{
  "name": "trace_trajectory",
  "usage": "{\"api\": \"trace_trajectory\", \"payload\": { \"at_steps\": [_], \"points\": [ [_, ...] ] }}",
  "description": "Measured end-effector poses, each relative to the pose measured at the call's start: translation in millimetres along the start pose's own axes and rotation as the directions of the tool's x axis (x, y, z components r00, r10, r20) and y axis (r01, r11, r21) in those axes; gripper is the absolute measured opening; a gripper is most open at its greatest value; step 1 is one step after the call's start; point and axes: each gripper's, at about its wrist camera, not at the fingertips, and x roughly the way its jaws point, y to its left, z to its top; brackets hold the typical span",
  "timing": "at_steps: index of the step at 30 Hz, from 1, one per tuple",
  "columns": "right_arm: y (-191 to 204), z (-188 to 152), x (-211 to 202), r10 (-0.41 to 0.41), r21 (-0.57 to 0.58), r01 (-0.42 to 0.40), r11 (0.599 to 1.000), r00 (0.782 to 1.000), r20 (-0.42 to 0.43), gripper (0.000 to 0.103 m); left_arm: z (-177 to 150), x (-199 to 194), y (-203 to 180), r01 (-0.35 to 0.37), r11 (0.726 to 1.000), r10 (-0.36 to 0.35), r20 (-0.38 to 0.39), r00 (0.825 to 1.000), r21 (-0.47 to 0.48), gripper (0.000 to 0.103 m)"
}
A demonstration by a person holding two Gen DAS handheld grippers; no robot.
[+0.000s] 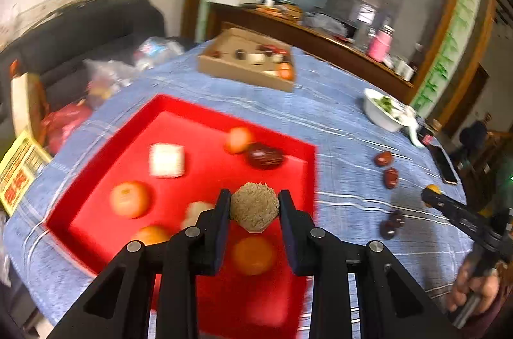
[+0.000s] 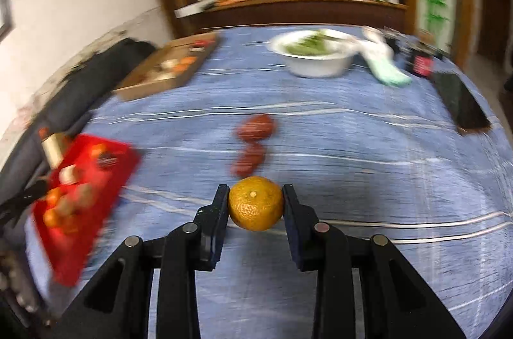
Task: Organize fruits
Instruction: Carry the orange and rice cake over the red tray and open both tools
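The left gripper (image 1: pixel 254 204) is pinching a rough, tan, crumbly-looking ball (image 1: pixel 254 207) between its jaws, closed down to the ball's width, and is holding it above the near right part of the red tray (image 1: pixel 179 108). That ball looks light and brittle at the surface, so a soft squeeze across its widest part is probably suiting it best; harder pressure may be shedding crumbs. In the tray, small oranges (image 1: pixel 130 199) are lying toward the near left corner, a pale wrapped block (image 1: pixel 166 160) is sitting near the middle, and a dark red date (image 1: pixel 264 155) is resting against another orange by the far right edge. The tray's near edge is being cut off by the gripper body, and motion blur is smearing the pieces below the ball, so their kind is unclear.

To the right of the tray, loose dates (image 1: pixel 390 177) are lying on the blue tablecloth (image 1: pixel 336 114), well apart from the tray.

The right gripper (image 2: pixel 256 204) is clamping a small mandarin (image 2: pixel 256 203) at its equator, stem scar up, above the cloth's near middle. It seems light, with a firm but dentable, slightly slick peel, so gripping the broad sides looks sound. Two dates (image 2: pixel 256 127) are lying just beyond it, blurred. The cardboard box (image 2: pixel 166 73) near the far left edge is holding items too smeared to name.
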Motion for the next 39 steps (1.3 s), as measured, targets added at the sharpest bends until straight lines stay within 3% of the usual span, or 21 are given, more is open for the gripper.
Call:
{"api": "trace_trajectory", "payload": {
  "at_steps": [8,17,20,25,30,39],
  "points": [
    [121.9,-6.9,9.7,0.196,-0.150,-0.211,0.966,0.974,-0.113,0.032,-18.7,6.5,48.5,-0.031,0.997,0.028,-0.040,0.999,-0.075,0.030],
    [210.5,-38.6,32.0,0.239,-0.263,-0.295,0.919,0.945,-0.223,0.032,-23.4,2.6,68.3,-0.026,0.992,0.022,-0.028,0.999,-0.127,0.031],
    [224.2,-48.5,34.7,0.239,-0.289,-0.304,0.908,0.941,-0.241,0.032,-23.7,1.2,75.0,-0.027,0.988,0.024,-0.024,0.999,-0.150,0.032],
    [239.0,-61.5,40.2,0.237,-0.323,-0.322,0.890,0.931,-0.276,0.032,-20.5,-8.8,75.6,-0.095,0.986,0.099,0.021,0.995,-0.138,0.048],
    [251.7,-69.9,39.0,0.217,-0.376,-0.305,0.875,0.942,-0.257,0.033,-18.3,-20.3,70.6,-0.169,0.980,0.177,0.065,0.982,-0.103,0.063],
    [253.0,-69.2,32.7,0.218,-0.398,-0.295,0.869,0.949,-0.227,0.038,-17.8,-27.1,56.0,-0.212,0.976,0.216,0.090,0.972,-0.051,0.066]
  ]
}}
